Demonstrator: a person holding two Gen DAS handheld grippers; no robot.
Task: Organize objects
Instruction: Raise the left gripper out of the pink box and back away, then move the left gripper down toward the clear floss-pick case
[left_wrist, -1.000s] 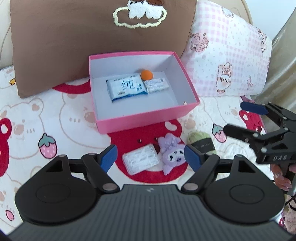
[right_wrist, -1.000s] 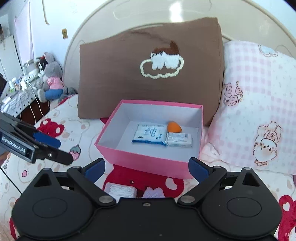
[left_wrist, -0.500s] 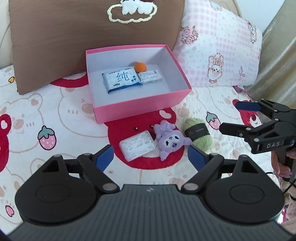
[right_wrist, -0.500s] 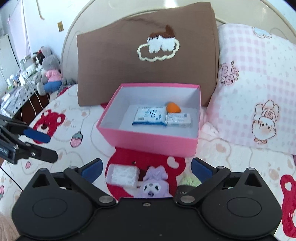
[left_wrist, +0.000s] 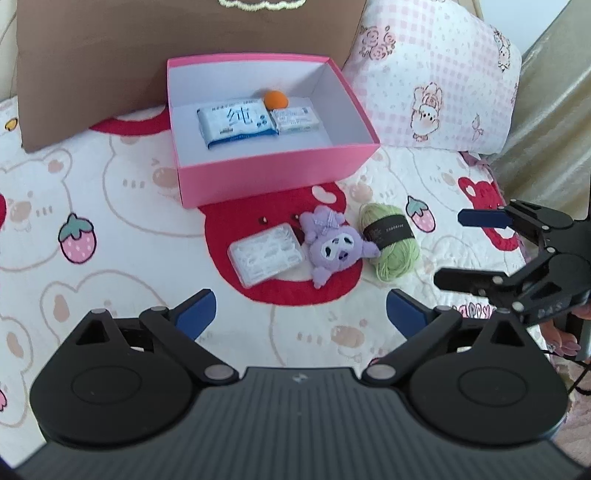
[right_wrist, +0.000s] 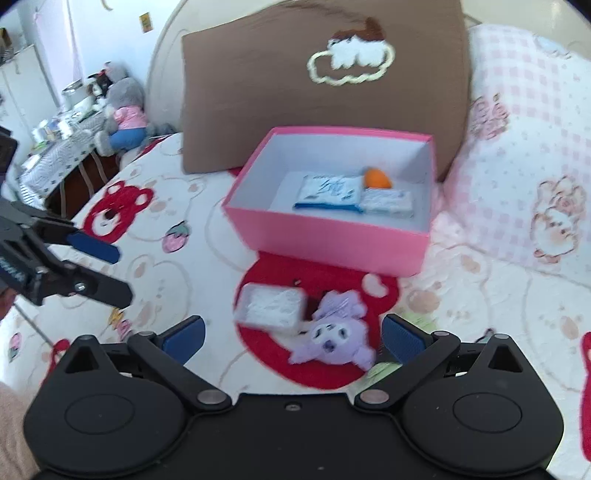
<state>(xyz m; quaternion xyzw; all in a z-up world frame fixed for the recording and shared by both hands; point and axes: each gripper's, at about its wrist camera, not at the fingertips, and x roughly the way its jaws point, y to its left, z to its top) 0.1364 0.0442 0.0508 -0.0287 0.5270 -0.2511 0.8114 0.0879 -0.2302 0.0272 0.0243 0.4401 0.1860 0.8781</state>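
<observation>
A pink box (left_wrist: 280, 177) (right_wrist: 325, 236) stands open on the bed, holding a blue tissue pack (left_wrist: 236, 123), a smaller white pack (left_wrist: 297, 119) and an orange ball (left_wrist: 276, 99). In front of it lie a clear plastic case (left_wrist: 266, 254) (right_wrist: 271, 304), a purple plush toy (left_wrist: 334, 248) (right_wrist: 334, 338) and a green yarn ball (left_wrist: 391, 242). My left gripper (left_wrist: 301, 314) hovers short of these three, jaws opening, nothing between them. My right gripper (right_wrist: 291, 334) hangs open over the plush toy and the case without touching them. Each gripper shows in the other's view (left_wrist: 469, 249) (right_wrist: 107, 271).
A brown pillow (right_wrist: 325, 85) and a pink checked pillow (left_wrist: 439, 74) lean behind the box. The bedspread (left_wrist: 110, 206) has bear and strawberry prints. A grey plush toy (right_wrist: 123, 110) and a cluttered side table (right_wrist: 55, 140) stand beyond the bed's left edge.
Both grippers have drawn back and tilted down, so the case, plush toy and yarn now lie ahead of their fingers. The left jaws stand wider apart than before.
</observation>
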